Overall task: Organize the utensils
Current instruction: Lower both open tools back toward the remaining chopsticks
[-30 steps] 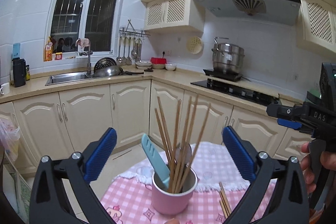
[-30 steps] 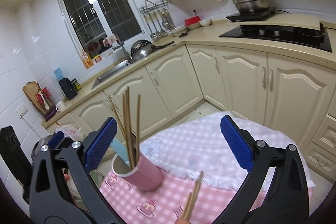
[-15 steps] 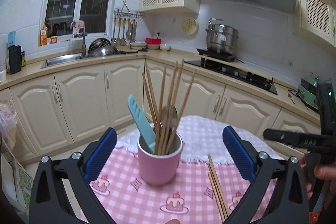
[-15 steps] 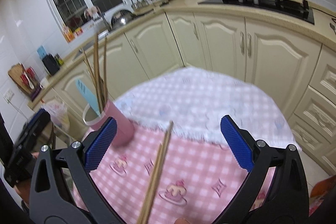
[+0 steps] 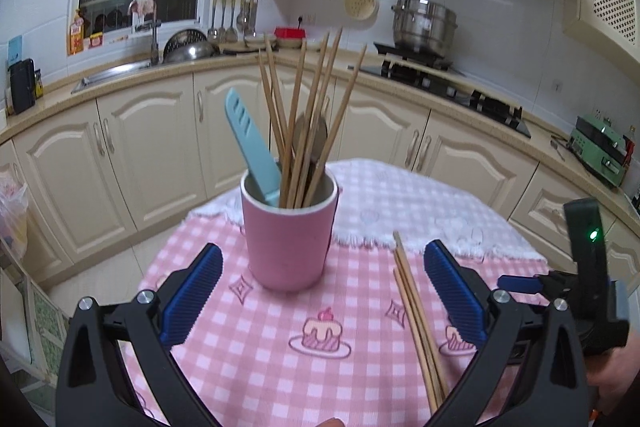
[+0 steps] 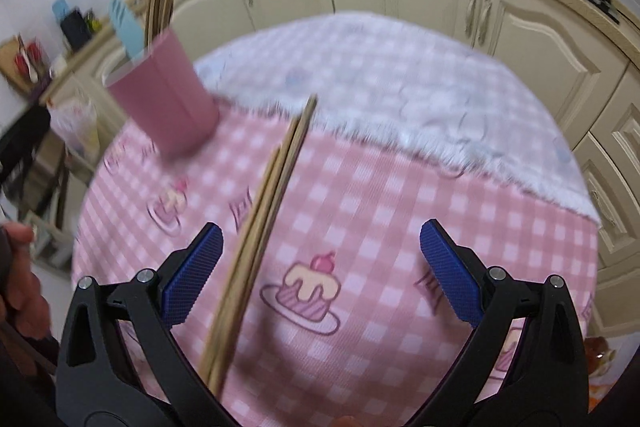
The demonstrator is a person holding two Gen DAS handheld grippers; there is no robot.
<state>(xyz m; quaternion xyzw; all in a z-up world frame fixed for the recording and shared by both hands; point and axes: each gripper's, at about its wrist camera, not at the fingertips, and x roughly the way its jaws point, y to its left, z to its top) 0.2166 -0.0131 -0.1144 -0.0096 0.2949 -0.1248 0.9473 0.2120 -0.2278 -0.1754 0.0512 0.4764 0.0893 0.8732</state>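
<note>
A pink cup [image 5: 289, 235] stands on the pink checked tablecloth [image 5: 256, 347]. It holds several wooden chopsticks [image 5: 308, 115], a light blue knife [image 5: 250, 143] and a metal spoon. A few loose chopsticks [image 5: 416, 323] lie flat on the cloth right of the cup. My left gripper [image 5: 322, 301] is open and empty, just in front of the cup. My right gripper [image 6: 320, 273] is open and empty, low over the loose chopsticks [image 6: 260, 227], which run between its fingers nearer the left one. The cup [image 6: 166, 95] is up left in the right wrist view.
The round table carries a white fringed cloth [image 5: 404, 199] on its far half. Cream kitchen cabinets [image 5: 132, 151] curve behind it, with a sink, a black hob and a steel pot [image 5: 424, 27] on the counter. The right gripper's body [image 5: 580, 287] is at the right edge.
Both grippers have tilted down and moved in towards the table. The cup is closer in the left view. The right gripper has dropped over the loose chopsticks.
</note>
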